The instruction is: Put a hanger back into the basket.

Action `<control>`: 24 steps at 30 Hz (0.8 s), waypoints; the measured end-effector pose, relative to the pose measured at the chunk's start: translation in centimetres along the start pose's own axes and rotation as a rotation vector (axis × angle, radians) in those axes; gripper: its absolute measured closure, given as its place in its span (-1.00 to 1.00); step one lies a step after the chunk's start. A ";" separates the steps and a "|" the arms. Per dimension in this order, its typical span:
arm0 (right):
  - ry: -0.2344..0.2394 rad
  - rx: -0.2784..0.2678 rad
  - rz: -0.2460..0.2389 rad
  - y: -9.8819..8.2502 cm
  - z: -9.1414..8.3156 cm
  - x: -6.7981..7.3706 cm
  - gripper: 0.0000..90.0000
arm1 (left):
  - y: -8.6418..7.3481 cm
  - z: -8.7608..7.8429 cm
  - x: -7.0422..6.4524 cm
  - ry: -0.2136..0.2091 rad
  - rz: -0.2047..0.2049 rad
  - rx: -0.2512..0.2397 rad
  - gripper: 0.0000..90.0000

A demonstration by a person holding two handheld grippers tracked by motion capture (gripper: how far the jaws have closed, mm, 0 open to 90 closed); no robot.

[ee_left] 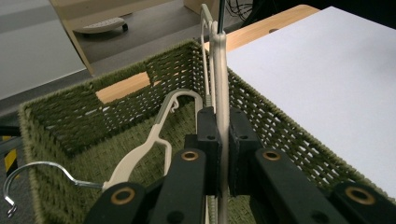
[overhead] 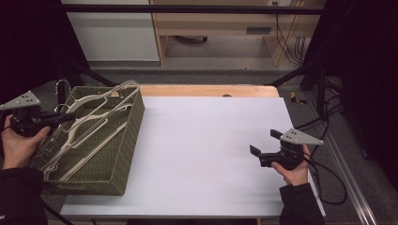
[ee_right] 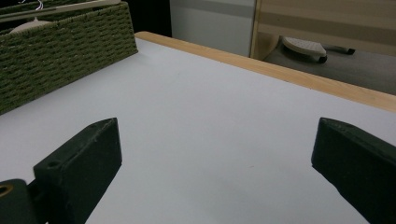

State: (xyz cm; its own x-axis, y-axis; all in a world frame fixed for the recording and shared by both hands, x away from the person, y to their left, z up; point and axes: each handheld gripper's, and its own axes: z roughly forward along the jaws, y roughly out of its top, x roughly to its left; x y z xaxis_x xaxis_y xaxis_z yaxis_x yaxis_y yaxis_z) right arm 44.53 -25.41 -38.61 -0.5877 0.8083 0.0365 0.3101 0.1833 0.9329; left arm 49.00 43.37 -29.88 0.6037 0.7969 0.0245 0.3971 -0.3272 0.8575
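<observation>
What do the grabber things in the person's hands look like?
Each hand carries a black two-jaw tool. The left gripper and the right gripper both have chunky black jaws and a grey three-cornered plate on top with small dark holes. Brass-coloured rivets dot the left one's arms. A black cable trails from the right one. The person wears black sleeves.

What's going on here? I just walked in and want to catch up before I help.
A person is working with a handheld gripper in each hand. The left gripper is shut on a cream hanger, holding it edge-up over the green woven basket, where other hangers lie. The right gripper hovers with open jaws over the white table, holding nothing.
</observation>
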 end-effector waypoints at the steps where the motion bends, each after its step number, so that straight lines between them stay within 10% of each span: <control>1: 0.000 0.000 0.000 0.0 0.0 0.0 -0.95 | -0.2 0.0 0.1 0.004 -0.010 -0.003 0.89; 24: 0.002 0.005 0.000 0.0 0.1 0.2 -0.94 | -4.4 3.1 -0.7 -0.028 -0.125 0.061 0.88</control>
State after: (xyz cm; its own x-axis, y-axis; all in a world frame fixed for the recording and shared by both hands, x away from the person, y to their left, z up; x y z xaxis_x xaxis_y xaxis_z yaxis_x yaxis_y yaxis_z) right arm 44.52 -25.18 -38.67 -0.5892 0.8072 0.0370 0.3140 0.1865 0.9309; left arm 48.97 42.68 -35.23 0.5654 0.8193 -0.0956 0.5113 -0.2572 0.8200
